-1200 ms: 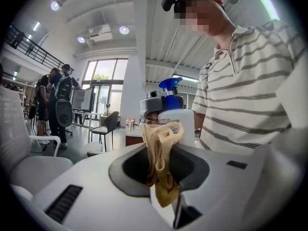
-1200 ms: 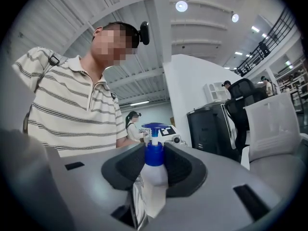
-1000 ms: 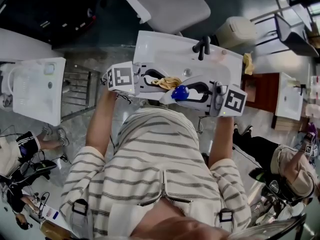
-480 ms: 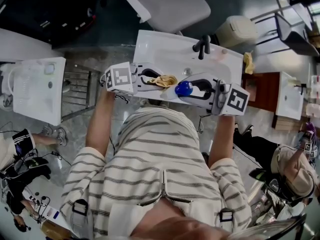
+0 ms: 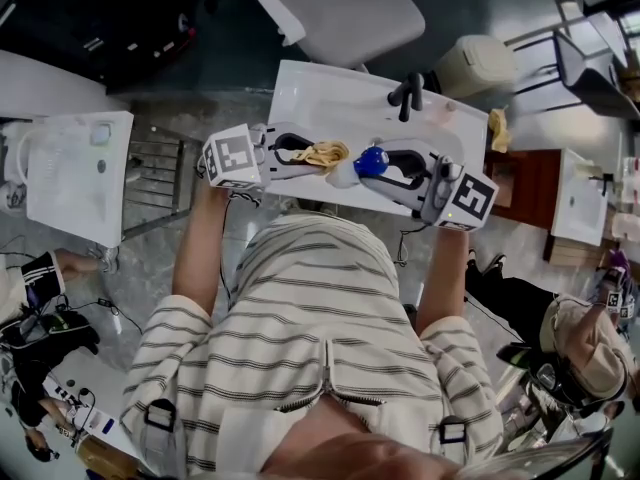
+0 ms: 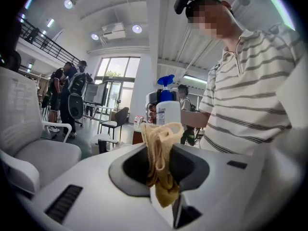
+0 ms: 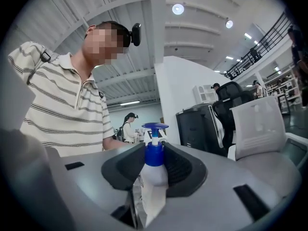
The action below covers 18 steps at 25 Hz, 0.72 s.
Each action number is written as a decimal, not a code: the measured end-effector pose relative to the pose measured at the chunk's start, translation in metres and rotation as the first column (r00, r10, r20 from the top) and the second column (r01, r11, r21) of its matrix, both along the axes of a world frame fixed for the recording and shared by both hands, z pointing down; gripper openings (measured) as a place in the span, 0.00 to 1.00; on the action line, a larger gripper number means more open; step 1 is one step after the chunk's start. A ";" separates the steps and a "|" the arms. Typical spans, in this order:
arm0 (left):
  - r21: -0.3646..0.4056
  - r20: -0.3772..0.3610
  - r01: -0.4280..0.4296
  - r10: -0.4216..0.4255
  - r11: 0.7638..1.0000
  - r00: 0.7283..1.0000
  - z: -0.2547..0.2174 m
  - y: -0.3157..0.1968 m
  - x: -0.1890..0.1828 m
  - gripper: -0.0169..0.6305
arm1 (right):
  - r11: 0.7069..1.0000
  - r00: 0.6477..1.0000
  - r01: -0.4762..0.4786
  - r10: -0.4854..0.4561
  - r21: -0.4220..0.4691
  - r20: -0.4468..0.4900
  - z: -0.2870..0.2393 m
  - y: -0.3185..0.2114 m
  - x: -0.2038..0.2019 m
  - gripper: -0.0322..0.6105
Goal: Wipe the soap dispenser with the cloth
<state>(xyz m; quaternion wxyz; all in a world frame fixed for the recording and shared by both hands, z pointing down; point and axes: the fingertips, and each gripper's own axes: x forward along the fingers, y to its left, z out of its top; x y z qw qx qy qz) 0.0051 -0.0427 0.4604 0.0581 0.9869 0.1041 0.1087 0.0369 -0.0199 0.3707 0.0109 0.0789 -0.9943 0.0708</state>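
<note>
My right gripper (image 5: 372,165) is shut on a white soap dispenser (image 7: 150,179) with a blue pump top (image 5: 371,161), held upright over the white washbasin (image 5: 330,103). My left gripper (image 5: 318,155) is shut on a bunched yellow cloth (image 5: 322,154) that hangs from its jaws (image 6: 161,160). The two grippers face each other, the cloth just left of the bottle. In the left gripper view the dispenser (image 6: 167,111) stands right behind the cloth. Whether cloth and bottle touch I cannot tell.
A black tap (image 5: 405,92) stands at the basin's far side. Another yellow rag (image 5: 497,128) lies at the basin's right end. A grey chair (image 5: 340,13) sits beyond. A second white basin (image 5: 70,173) is at the left, other people around.
Both grippers have drifted up the picture, toward the tap. The bottle's blue top has shifted right and farther from me, and the cloth sits a little higher beside it.
</note>
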 end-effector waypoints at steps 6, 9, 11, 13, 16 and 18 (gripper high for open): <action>-0.045 -0.046 0.132 -0.134 0.990 0.990 -0.009 -0.022 -0.002 0.17 | 0.995 0.994 -0.100 0.099 -0.004 -0.051 0.016 -0.022 0.006 0.24; -0.032 -0.041 0.217 -0.219 0.976 0.975 -0.008 -0.033 0.000 0.17 | 0.985 0.984 -0.169 0.168 -0.020 -0.055 0.022 -0.034 0.010 0.24; -0.024 -0.048 0.279 -0.280 0.960 0.959 -0.009 -0.039 0.001 0.17 | 0.977 0.976 -0.212 0.210 -0.022 -0.064 0.026 -0.040 0.012 0.24; -0.012 -0.048 0.336 -0.336 0.942 0.941 -0.008 -0.044 0.002 0.17 | 0.969 0.966 -0.247 0.245 -0.021 -0.077 0.029 -0.045 0.013 0.24; 0.007 -0.044 0.421 -0.421 0.907 0.906 -0.007 -0.049 0.001 0.17 | 0.948 0.946 -0.316 0.314 -0.019 -0.086 0.031 -0.054 0.014 0.24; 0.021 -0.050 0.479 -0.477 0.878 0.877 -0.008 -0.053 0.000 0.17 | 0.925 0.922 -0.379 0.377 -0.010 -0.092 0.033 -0.062 0.017 0.24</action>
